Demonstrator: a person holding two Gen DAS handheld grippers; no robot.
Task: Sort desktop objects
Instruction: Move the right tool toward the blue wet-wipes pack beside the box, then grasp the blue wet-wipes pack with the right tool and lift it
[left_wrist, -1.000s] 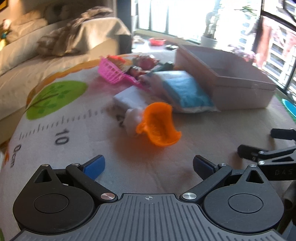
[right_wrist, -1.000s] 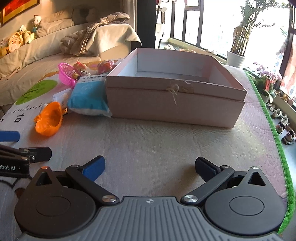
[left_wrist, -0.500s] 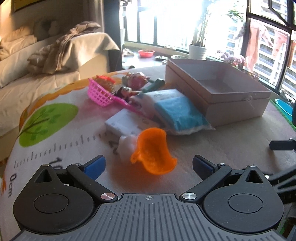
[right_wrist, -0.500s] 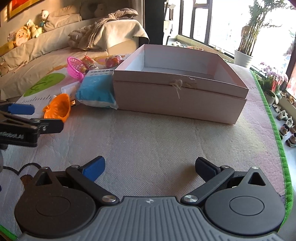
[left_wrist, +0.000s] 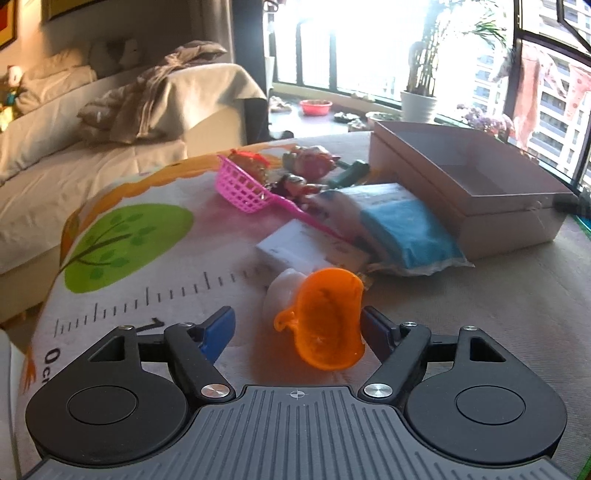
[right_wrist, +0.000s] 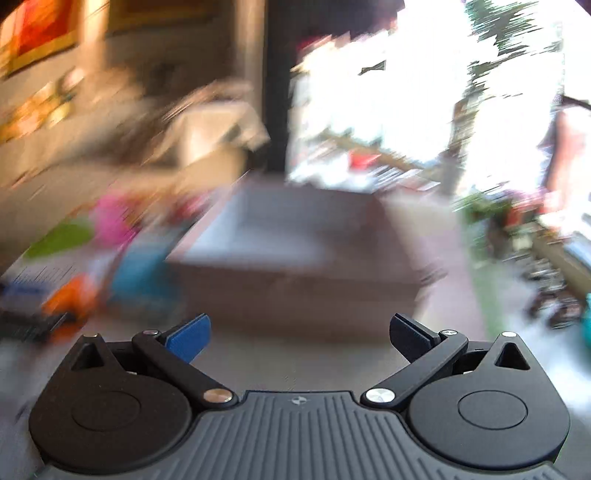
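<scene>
Since the earlier left-wrist frame, the left gripper (left_wrist: 297, 328) has advanced until the orange cup (left_wrist: 327, 319) lies on its side between the closing jaws, mouth toward the camera, the right pad at its rim, the left pad apart; the open box (left_wrist: 476, 184) sits beyond to the right. Right-wrist view is blurred: the right gripper (right_wrist: 299, 338) stands wide and empty, farther from the cup (right_wrist: 70, 295), left of it.

An orange funnel-shaped toy (left_wrist: 328, 325) lies tipped beside a white box (left_wrist: 306, 251) and blue packet (left_wrist: 402, 229).
</scene>
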